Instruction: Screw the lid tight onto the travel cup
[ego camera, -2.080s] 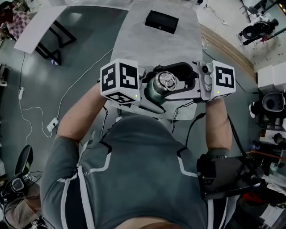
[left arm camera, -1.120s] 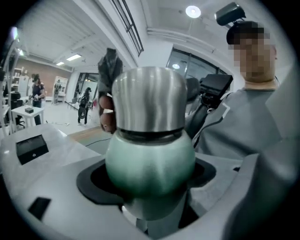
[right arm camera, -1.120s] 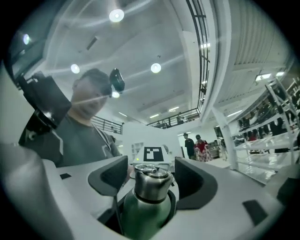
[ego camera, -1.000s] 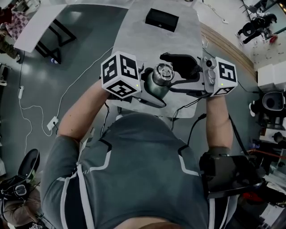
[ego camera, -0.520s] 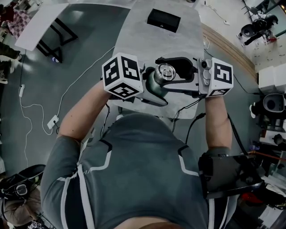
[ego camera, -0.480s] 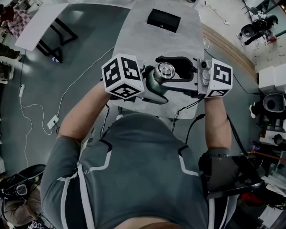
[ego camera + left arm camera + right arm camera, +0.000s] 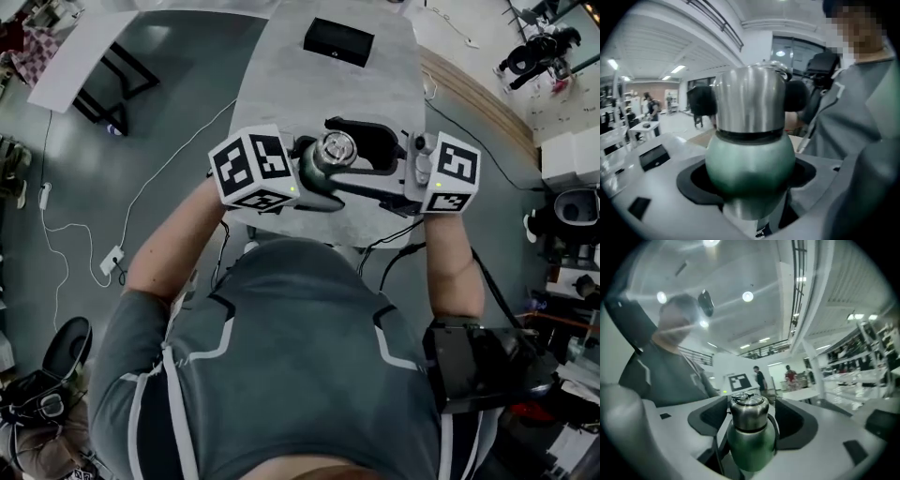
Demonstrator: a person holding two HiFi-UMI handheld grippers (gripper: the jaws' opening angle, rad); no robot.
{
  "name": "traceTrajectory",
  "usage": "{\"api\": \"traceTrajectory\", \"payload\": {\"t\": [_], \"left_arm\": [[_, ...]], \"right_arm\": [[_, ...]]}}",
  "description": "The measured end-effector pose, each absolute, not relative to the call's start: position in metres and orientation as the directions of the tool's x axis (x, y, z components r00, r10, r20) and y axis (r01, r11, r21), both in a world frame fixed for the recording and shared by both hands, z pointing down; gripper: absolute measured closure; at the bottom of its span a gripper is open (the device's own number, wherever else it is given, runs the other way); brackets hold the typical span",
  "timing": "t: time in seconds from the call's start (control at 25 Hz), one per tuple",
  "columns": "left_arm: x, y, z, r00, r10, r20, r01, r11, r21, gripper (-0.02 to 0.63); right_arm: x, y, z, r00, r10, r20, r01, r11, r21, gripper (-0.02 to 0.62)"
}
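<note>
The travel cup has a green body and a steel screw lid with a ring on top. My left gripper is shut on the green body and holds the cup upright above the table's near edge. My right gripper reaches in from the right with its black pads on either side of the lid. Its jaws are opening, and a gap shows between each pad and the lid. The cup's base is hidden.
A black box lies at the far end of the grey table. A white table stands at the far left and cables trail over the floor. People stand in the background of both gripper views.
The right gripper, tilted one second ago, has levelled beside the lid. Both grippers and the cup have drifted slightly to the left.
</note>
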State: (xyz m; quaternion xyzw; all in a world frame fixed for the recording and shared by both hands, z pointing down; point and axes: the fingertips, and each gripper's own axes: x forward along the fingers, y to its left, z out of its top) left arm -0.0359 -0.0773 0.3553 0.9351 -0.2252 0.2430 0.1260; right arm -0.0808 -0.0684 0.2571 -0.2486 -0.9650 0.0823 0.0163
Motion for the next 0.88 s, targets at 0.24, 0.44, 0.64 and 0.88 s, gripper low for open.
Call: {"api": "traceTrajectory", "payload": {"t": [0.24,0.44,0.64,0.88], "left_arm": [[-0.015,-0.043,0.324,0.89,-0.165,0.425,-0.264,-0.946,0.186,0.215],[-0.013,-0.045,0.32,0.9,-0.167,0.402,-0.267,-0.941,0.207,0.215],[-0.033,-0.084,0.339,0.784,-0.393,0.481,-0.525,-0.832,0.177,0.215],[-0.069,-0.11,0.376,0.584,-0.556,0.592,-0.719,-0.692,0.06,0.215]], "right_arm": [[-0.066,-0.041,0.231,-0.718,0.692,-0.079,0.696,0.709,-0.11,0.288],[-0.068,-0.041,0.227,-0.705,0.701,-0.109,0.709,0.694,-0.124,0.324],[-0.082,-0.075,0.242,-0.884,0.447,-0.134,0.466,0.866,-0.181,0.327],[-0.104,-0.094,0.277,-0.988,0.153,-0.004,0.152,0.974,-0.166,0.327]]}}
